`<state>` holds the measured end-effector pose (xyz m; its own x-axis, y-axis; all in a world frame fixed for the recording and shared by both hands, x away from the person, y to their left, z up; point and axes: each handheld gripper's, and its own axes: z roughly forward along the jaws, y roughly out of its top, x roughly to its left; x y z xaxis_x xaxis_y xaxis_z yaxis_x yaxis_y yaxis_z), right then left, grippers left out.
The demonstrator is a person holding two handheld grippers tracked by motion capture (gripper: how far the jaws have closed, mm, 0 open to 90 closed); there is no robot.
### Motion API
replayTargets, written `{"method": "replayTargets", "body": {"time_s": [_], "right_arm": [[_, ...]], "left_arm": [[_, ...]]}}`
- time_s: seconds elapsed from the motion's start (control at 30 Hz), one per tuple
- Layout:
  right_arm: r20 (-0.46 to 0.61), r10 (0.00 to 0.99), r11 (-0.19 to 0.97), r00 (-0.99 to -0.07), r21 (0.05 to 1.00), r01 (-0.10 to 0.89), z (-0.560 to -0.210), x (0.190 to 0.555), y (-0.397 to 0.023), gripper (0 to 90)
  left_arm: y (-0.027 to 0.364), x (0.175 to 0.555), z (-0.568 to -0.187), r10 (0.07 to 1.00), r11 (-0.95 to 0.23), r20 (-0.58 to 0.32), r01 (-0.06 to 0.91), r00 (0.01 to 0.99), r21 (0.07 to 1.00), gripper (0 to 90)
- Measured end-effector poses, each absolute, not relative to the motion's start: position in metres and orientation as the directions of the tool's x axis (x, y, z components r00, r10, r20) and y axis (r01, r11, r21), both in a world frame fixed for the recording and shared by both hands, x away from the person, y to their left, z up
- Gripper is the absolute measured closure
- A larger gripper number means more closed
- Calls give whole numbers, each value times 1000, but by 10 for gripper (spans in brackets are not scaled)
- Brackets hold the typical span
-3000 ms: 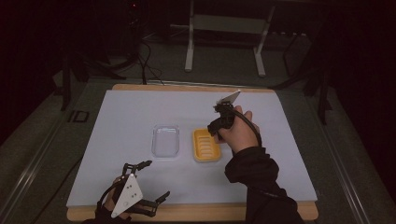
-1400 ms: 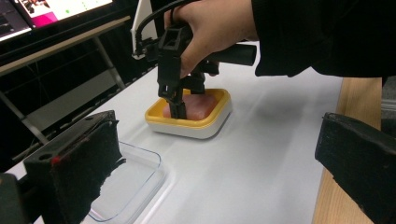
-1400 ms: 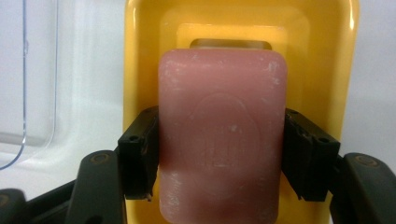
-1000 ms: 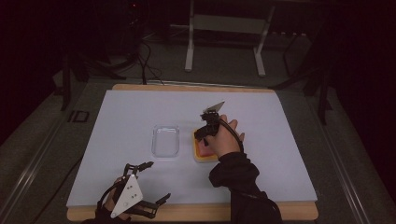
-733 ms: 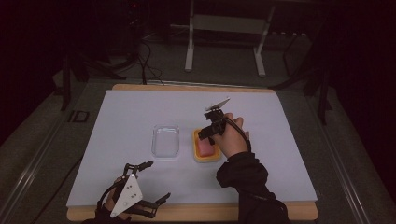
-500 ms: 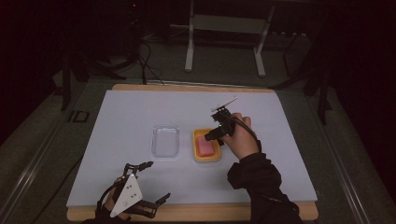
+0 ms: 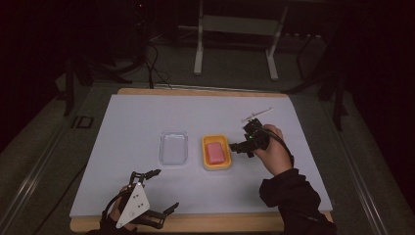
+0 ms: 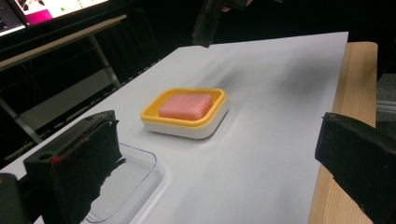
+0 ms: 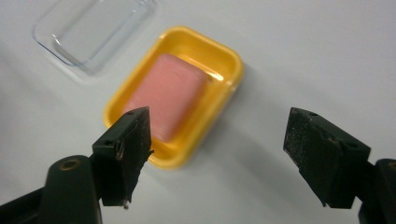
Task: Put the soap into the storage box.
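Observation:
A pink soap bar lies flat in a yellow dish at the middle of the white table. Just right of the dish, my right gripper hangs a little above the sheet. Its jaws have just been opening and now stand apart with nothing between them. The right gripper view looks down past the right gripper onto the soap bar and the dish. My left gripper rests open by the front edge, holding nothing; from the left gripper I see the soap bar.
A clear plastic tray sits left of the dish, a small gap between them; in the left gripper view the clear tray lies close to the left jaw. A wooden board edge borders the white sheet. Metal stand legs rise beyond the table.
My right gripper was down over the dish, then drew back to the right and slightly up, and the pink bar shows uncovered in the dish. The left gripper has stayed put.

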<state>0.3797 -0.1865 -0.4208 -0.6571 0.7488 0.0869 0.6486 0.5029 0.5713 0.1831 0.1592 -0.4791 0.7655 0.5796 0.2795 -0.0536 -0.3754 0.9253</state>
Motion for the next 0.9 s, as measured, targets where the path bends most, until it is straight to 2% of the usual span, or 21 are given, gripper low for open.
{"method": "replayTargets", "body": {"time_s": [0.3,0.57,0.9], "right_arm": [[80,763,474,-642,607,639,-432,367,-222,237],[65,737,502,-672,614,610,-446,356,-242,245],[79,746,475,-661,633,611,-457,340,-262,244]], "left_arm": [[158,183,-480,580,-381,282,-52,764,923,7],[158,183,-480,580,-382,284,-53,764,923,6],[158,183,-480,580,-383,286,-54,763,922,7]]}}
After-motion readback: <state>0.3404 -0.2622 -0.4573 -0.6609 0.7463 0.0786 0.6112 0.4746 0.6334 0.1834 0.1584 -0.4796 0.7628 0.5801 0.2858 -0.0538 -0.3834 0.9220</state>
